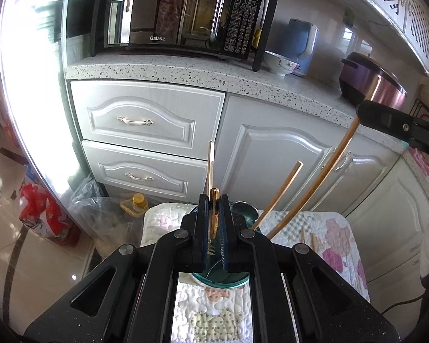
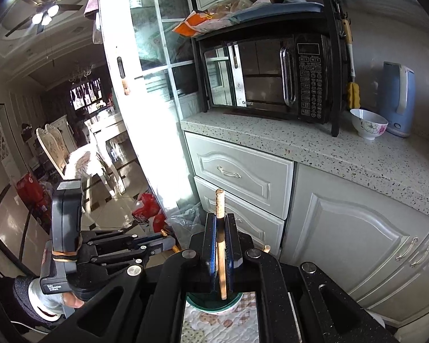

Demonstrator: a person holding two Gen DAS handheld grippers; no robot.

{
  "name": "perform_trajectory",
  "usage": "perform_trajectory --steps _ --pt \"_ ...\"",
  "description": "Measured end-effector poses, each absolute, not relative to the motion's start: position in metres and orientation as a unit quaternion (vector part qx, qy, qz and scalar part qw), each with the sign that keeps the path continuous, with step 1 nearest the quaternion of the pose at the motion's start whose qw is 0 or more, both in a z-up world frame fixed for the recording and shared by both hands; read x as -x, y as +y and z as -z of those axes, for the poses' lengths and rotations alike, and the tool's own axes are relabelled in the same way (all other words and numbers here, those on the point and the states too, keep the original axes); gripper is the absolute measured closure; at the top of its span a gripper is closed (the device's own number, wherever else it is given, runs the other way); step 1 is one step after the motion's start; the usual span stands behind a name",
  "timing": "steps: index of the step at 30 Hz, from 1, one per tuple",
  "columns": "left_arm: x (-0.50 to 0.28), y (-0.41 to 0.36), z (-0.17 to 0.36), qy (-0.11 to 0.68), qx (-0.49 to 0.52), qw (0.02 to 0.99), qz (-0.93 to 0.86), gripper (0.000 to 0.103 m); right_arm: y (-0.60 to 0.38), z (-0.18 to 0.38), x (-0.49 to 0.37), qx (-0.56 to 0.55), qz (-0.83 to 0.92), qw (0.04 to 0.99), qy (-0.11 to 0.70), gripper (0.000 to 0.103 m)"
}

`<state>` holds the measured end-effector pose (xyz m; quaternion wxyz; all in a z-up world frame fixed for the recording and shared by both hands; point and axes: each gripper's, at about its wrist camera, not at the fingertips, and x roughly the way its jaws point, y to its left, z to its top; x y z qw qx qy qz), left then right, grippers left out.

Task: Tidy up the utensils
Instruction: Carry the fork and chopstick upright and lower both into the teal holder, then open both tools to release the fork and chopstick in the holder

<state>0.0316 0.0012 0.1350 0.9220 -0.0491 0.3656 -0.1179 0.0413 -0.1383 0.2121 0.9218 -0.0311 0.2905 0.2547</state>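
My left gripper (image 1: 214, 200) is shut on a gold fork (image 1: 213, 220), tines down, over a teal glass cup (image 1: 228, 278) on a quilted cloth (image 1: 329, 237). Chopsticks (image 1: 280, 195) stand in the cup. My right gripper (image 2: 221, 220) is shut on a wooden chopstick (image 2: 220, 245), held upright with its lower end in the teal cup (image 2: 211, 304). In the left wrist view the right gripper (image 1: 366, 111) holds that long chopstick (image 1: 314, 183) at the upper right. In the right wrist view the left gripper (image 2: 168, 241) is at the left.
Two loose chopsticks (image 1: 307, 238) lie on the cloth right of the cup. White cabinet drawers (image 1: 146, 120) and a speckled counter (image 1: 186, 71) with a microwave (image 1: 180, 14), bowl (image 2: 369, 123) and blue kettle (image 2: 397, 100) stand behind. Bags (image 1: 43, 208) and an oil bottle (image 1: 135, 204) sit on the floor.
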Motion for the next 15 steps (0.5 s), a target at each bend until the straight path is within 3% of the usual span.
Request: perform_trajectory --steps 15 --pt "-0.069 -0.015 -0.084 0.404 0.031 0.91 0.087 0.098 -0.119 -0.15 -0.091 0.025 -0.243 0.905 0.347 0.098"
